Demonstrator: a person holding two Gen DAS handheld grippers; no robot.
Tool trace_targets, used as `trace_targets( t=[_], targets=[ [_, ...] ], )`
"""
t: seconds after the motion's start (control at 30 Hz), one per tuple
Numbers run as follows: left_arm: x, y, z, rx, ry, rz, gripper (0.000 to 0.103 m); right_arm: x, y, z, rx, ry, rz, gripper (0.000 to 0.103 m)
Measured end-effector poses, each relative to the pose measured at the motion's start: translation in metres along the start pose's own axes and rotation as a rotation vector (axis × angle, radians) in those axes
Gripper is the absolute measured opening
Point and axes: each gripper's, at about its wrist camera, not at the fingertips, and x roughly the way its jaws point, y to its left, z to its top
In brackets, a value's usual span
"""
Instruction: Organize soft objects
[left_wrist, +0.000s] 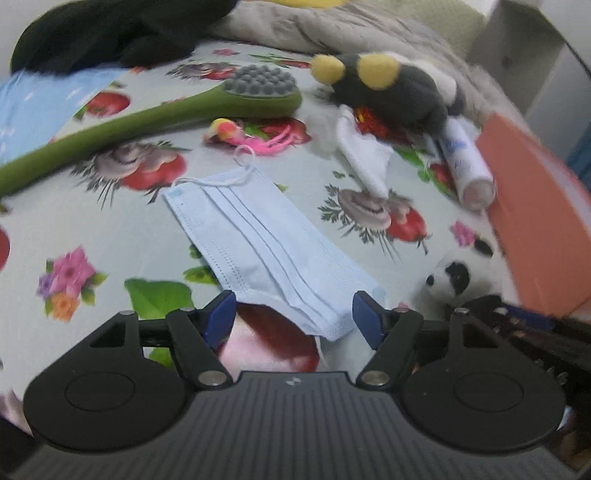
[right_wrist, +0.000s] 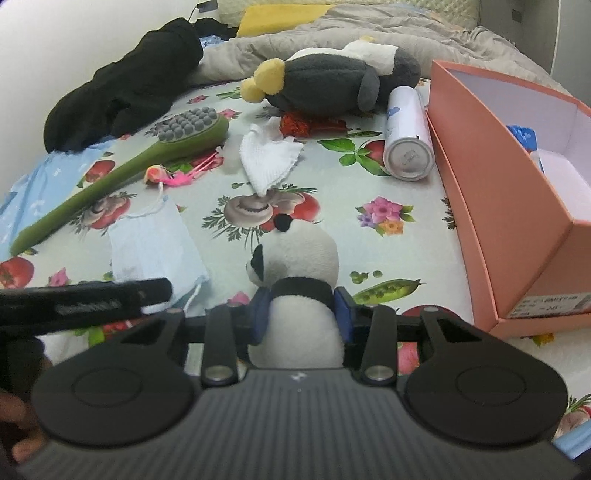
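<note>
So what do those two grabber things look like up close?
Both look the same. The left gripper and right gripper each have a black ribbed body, two round black discs at the sides, black link arms with silver pins, and blue finger pads. A tiny white mark sits on each body.

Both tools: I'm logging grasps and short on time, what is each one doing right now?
Left tool: open, its fingers either side of the face mask's near end, not gripping it.
Right tool: closed on the panda plush.

Left gripper (left_wrist: 293, 314) fingers spread — right gripper (right_wrist: 301, 314) fingers clamped.
</note>
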Motion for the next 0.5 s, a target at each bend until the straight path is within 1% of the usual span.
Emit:
trace_targets(
  t=[0.27, 0.37, 0.47, 0.5],
  targets=[
    [0.022, -0.026, -0.006, 0.222, -0.017, 0.086, 0.075, 0.001, -0.008, -0.003, 0.018, -0.006, 0.033, 0.041],
    [0.026, -0.032, -0.008, 0.268, -0.024, 0.098, 0.073, 0.002, -0.008, -0.004, 0.015, -0.007, 0.040, 0.041],
    [0.029, -0.035, -0.008, 0.282, -0.027, 0.098, 0.059, 0.003, -0.009, -0.004, 0.014, -0.006, 0.044, 0.041],
    [0.029, -0.036, -0.008, 0.288, -0.028, 0.092, 0.051, 0.003, -0.009, -0.004, 0.013, -0.006, 0.045, 0.041]
  ],
)
